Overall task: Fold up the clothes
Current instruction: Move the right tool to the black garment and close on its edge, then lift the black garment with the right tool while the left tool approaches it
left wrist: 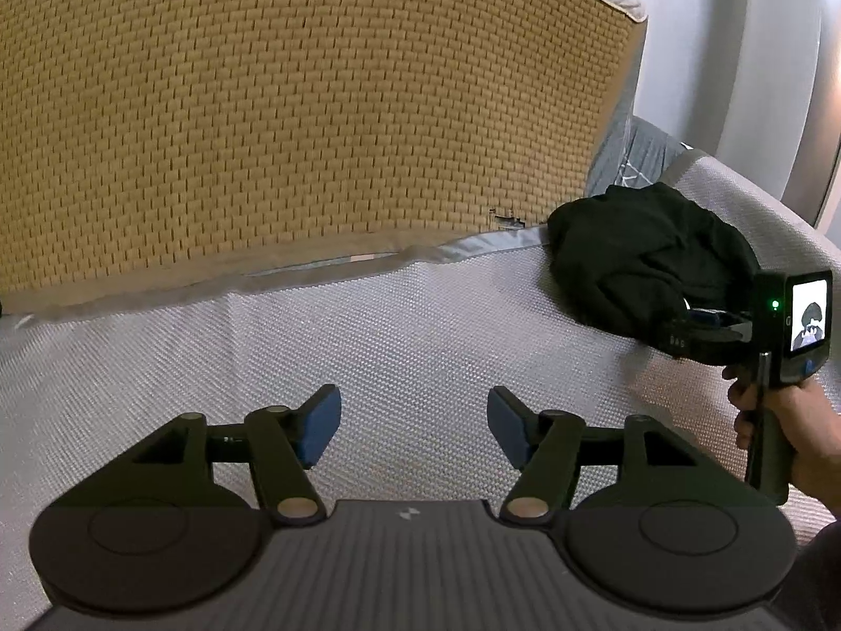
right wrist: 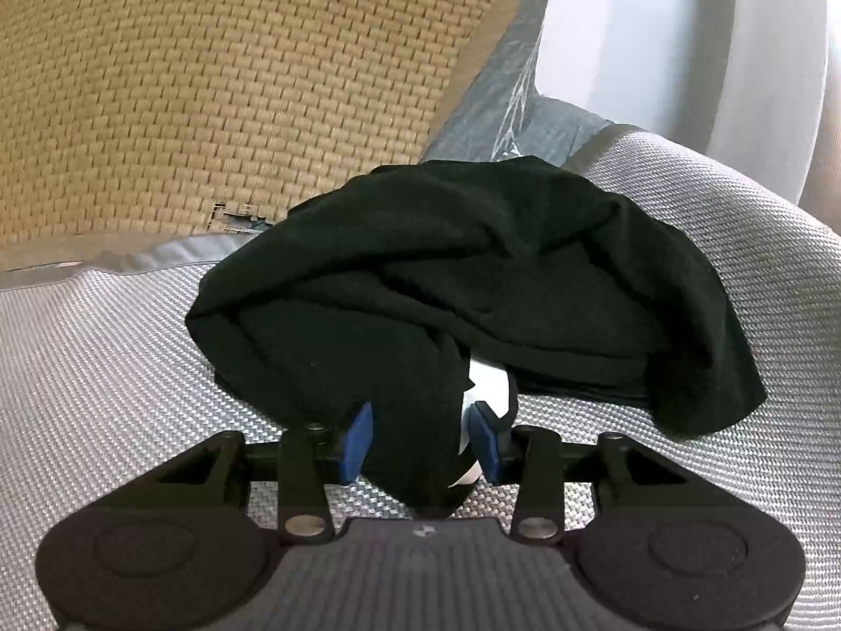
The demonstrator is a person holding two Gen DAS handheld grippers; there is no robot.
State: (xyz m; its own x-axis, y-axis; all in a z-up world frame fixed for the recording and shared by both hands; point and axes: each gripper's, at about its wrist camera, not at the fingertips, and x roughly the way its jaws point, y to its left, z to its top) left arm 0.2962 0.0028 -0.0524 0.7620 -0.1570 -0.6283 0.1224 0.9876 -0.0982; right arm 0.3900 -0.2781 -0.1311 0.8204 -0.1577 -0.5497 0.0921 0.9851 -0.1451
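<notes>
Here the right gripper (right wrist: 420, 439) straddles the near fold of the black garment (right wrist: 473, 273), jaws half-closed around it; the left gripper (left wrist: 414, 428) hangs open and empty, well to its left.

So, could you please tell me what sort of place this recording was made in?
Most likely a bedroom: a grey woven mattress surface serves as the worktop, a woven straw mat stands propped behind it, and a crumpled black garment lies on it.
</notes>
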